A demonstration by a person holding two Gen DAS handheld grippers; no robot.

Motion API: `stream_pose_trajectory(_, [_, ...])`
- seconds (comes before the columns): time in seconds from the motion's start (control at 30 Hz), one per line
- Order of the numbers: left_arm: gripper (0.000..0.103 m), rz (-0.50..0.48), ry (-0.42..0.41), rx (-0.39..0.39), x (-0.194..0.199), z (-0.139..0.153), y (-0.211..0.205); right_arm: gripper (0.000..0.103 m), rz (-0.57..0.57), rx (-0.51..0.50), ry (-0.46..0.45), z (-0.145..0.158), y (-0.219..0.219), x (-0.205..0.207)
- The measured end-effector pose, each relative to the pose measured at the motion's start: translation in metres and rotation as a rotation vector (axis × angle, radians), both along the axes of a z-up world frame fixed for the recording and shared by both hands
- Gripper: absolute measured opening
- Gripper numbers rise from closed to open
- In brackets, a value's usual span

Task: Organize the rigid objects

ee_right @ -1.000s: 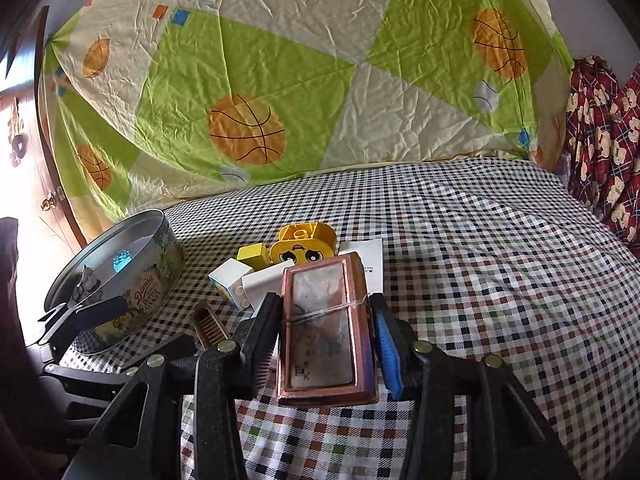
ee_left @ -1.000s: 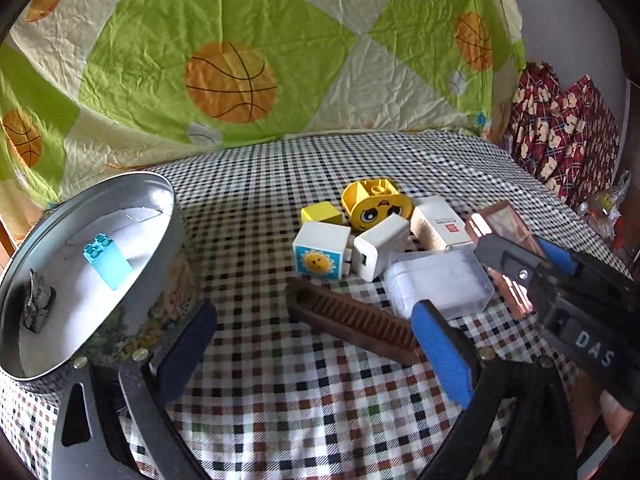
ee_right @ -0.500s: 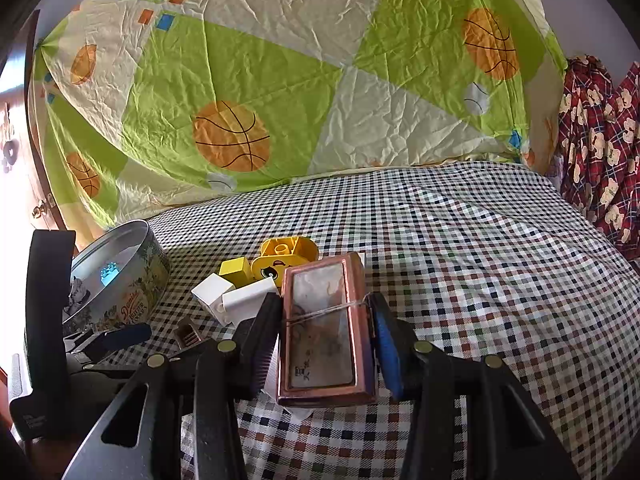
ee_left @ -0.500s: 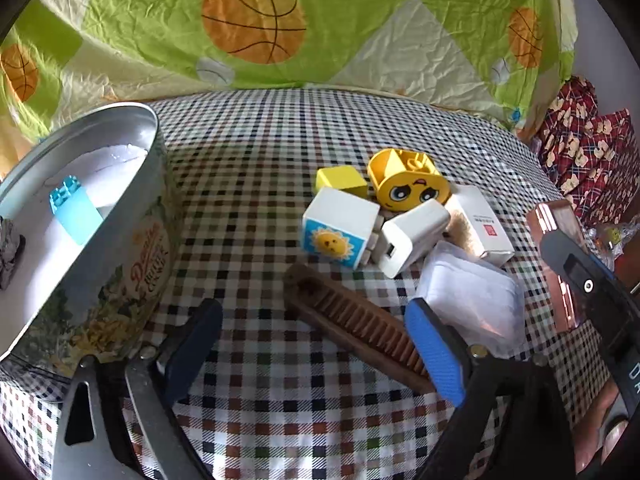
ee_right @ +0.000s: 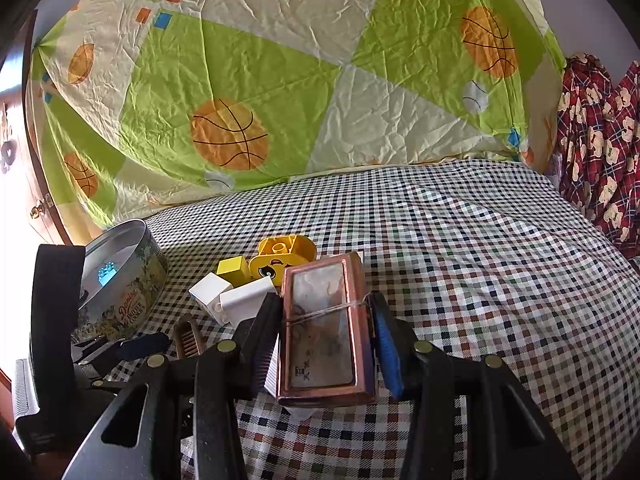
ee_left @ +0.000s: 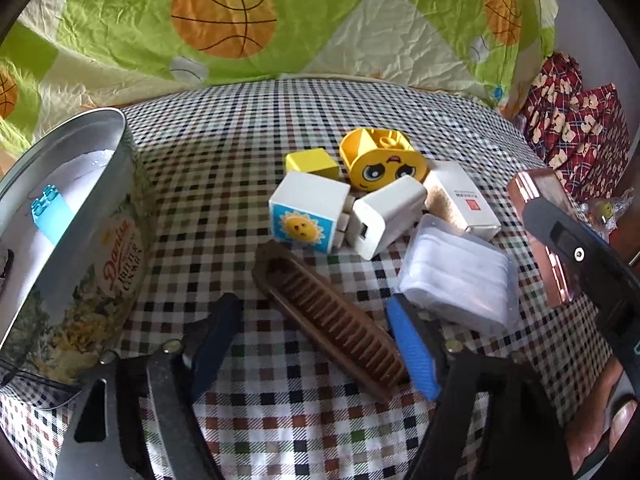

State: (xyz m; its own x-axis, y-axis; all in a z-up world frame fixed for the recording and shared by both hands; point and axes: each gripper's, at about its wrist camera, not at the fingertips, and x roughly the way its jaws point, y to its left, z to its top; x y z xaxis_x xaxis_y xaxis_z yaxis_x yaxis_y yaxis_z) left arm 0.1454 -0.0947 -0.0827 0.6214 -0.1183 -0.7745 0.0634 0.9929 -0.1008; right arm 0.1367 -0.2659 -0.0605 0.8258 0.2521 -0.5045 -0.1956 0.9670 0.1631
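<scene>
A brown wooden comb (ee_left: 332, 320) lies slantwise on the checked cloth, also visible as the comb (ee_right: 188, 336) in the right wrist view. My left gripper (ee_left: 316, 344) straddles its near end and its jaws are closing. The blue right finger (ee_left: 412, 348) is close beside the comb, while the dark left finger (ee_left: 216, 340) is still apart from it. My right gripper (ee_right: 322, 320) is shut on a copper-framed box (ee_right: 328, 328), held above the cloth; the same box (ee_left: 540, 196) shows at the right in the left wrist view.
A round cookie tin (ee_left: 120, 240) at the left holds a blue brick (ee_left: 50, 212). Beyond the comb lie a sun cube (ee_left: 308, 212), a yellow cube (ee_left: 312, 164), a yellow face block (ee_left: 384, 164), a white charger (ee_left: 386, 216), a labelled white box (ee_left: 460, 200) and a clear case (ee_left: 456, 276).
My left gripper has tipped down and moved closer to the comb, and its fingers have drawn in around the comb's near end. The right gripper has kept still with the copper-framed box.
</scene>
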Motion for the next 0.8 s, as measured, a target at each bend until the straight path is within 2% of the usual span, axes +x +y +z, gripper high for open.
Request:
stream_pose_trajectory(0.13, [0.053,0.010,-0.009,-0.026,-0.003,0.001,0.010,0.047,0.002,-0.002,0.001,0.000,0.000,0.001])
stream_pose_trajectory(0.2, [0.050,0.002,-0.010,-0.034,-0.005,0.001,0.013,0.047,0.003,-0.003,0.002,0.000,0.000,0.001])
stream_pose_trajectory(0.3, [0.039,-0.033,-0.016,-0.024,-0.008,0.002,0.010,0.047,0.002,-0.008,0.006,-0.001,0.001,0.001])
stream_pose_trajectory(0.37, [0.036,-0.052,-0.024,-0.013,-0.012,0.001,0.008,0.047,0.003,-0.012,0.009,-0.001,0.002,0.002])
stream_pose_trajectory(0.47, [0.024,-0.069,-0.036,-0.024,-0.017,0.001,0.013,0.047,0.001,-0.012,0.007,-0.001,0.002,0.001])
stream_pose_trajectory(0.53, [0.024,-0.085,-0.043,-0.060,-0.019,0.002,0.017,0.047,0.003,-0.009,0.004,-0.001,0.002,0.001])
stream_pose_trajectory(0.7, [0.023,-0.116,-0.101,-0.057,-0.028,0.008,0.018,0.047,0.003,0.028,-0.016,0.001,-0.003,-0.004])
stream_pose_trajectory(0.8, [0.023,-0.106,-0.136,-0.068,-0.032,0.011,0.022,0.047,-0.014,0.040,-0.068,0.005,-0.005,-0.014])
